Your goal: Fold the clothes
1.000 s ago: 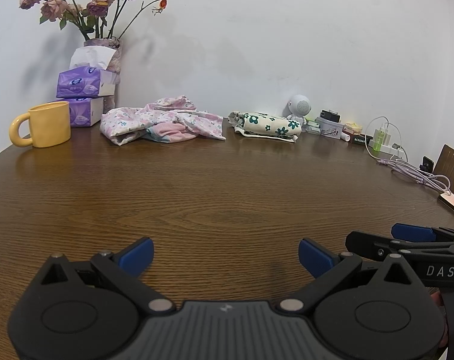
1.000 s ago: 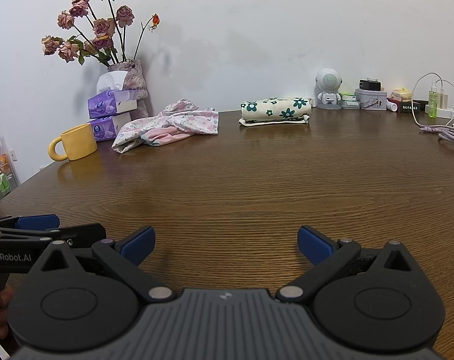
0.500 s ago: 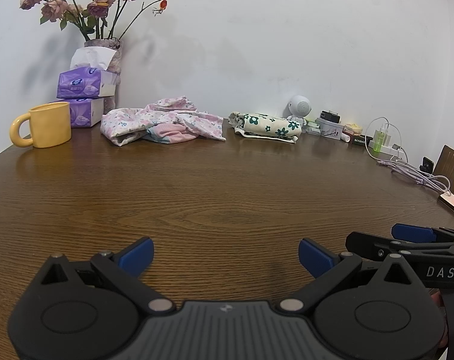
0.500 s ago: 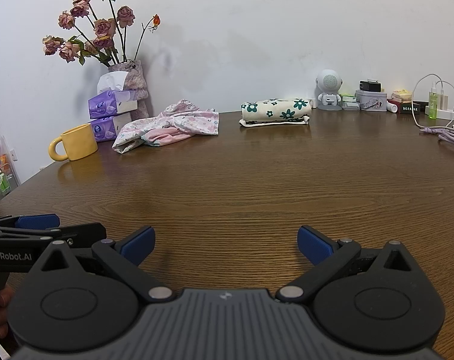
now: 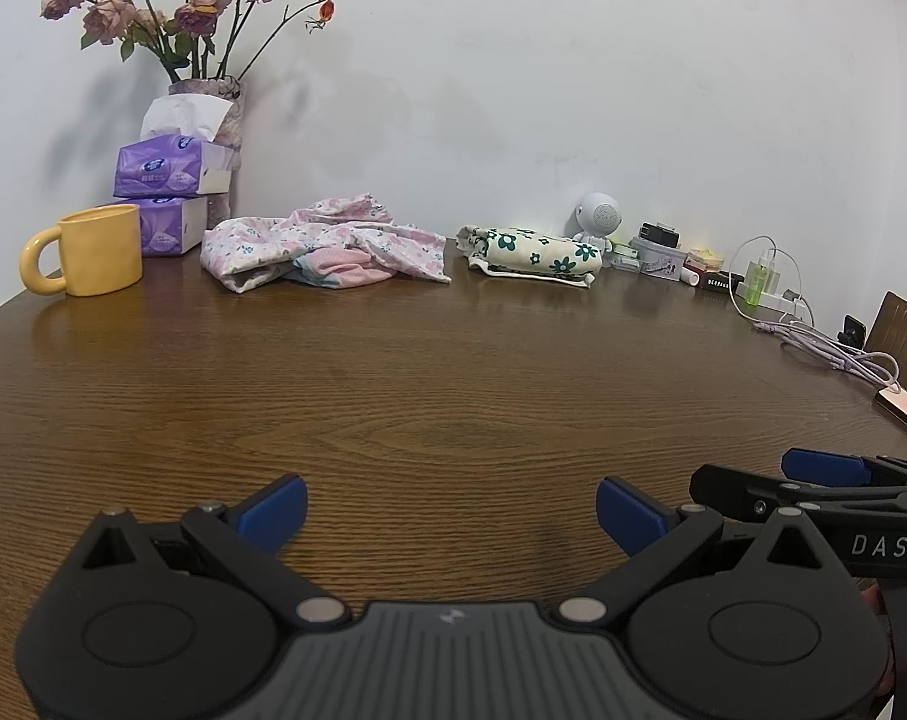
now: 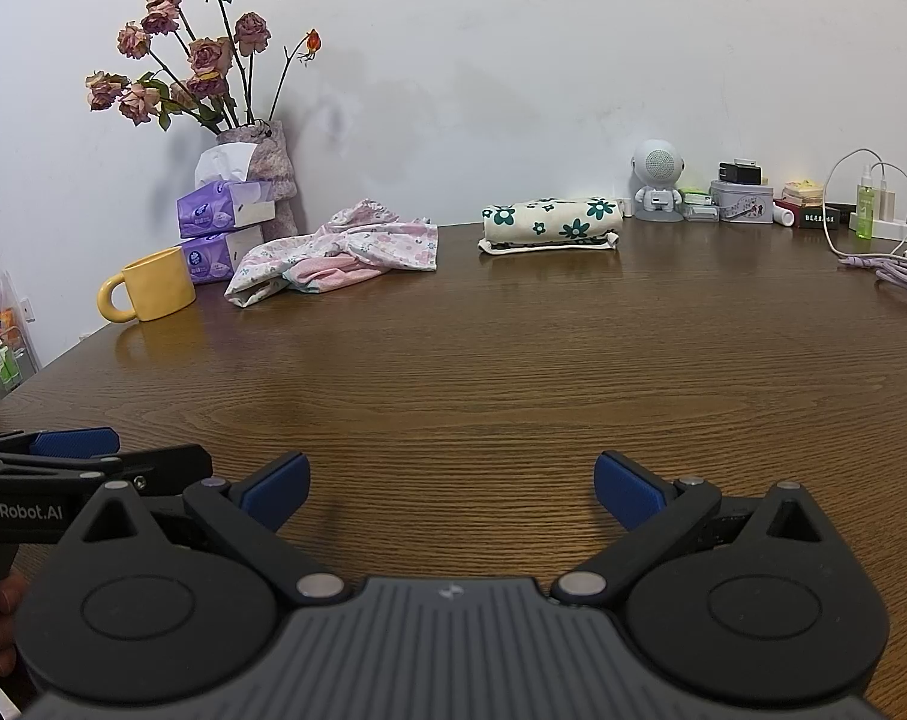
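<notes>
both grippers, left (image 5: 450,501) and right (image 6: 450,483), are hovering with fingers spread, empty; next is reaching the crumpled garment (image 5: 324,249) across the counter (image 5: 453,372).

Left gripper (image 5: 450,510) slightly tilted downward since earlier, flowers (image 5: 183,6) higher in its view

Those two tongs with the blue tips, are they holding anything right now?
No. The left tongs and the right tongs are both open over bare table. The crumpled pink clothes lie untouched at the far edge.
</notes>
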Tool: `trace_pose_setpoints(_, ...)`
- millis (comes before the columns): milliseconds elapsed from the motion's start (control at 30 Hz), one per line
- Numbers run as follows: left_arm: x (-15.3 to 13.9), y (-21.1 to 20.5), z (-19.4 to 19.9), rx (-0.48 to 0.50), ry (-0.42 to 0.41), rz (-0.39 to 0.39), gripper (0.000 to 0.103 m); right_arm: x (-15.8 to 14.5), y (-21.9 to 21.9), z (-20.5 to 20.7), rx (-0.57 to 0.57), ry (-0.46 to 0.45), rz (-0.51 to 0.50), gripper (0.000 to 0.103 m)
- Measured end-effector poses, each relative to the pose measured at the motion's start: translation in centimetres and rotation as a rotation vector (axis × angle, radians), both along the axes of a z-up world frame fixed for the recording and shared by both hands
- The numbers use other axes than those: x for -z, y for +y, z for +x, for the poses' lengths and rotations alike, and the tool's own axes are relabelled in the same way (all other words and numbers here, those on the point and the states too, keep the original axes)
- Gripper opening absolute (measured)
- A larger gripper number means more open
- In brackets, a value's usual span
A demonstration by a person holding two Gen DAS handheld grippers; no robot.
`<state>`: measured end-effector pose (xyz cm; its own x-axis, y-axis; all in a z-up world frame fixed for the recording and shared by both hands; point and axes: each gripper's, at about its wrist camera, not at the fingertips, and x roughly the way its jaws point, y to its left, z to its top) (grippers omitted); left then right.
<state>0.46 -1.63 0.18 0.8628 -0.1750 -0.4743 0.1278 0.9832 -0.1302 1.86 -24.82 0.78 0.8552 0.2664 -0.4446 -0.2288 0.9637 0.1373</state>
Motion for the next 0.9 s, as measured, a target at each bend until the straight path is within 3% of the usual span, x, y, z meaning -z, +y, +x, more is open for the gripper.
trace_pose_setpoints(900, -0.01, -0.02, 0.07, 0.006, 0.002, -0.001, 0.103, -0.01, 0.01, -0.09, 0.001, 0.003, 0.000, 0.103)
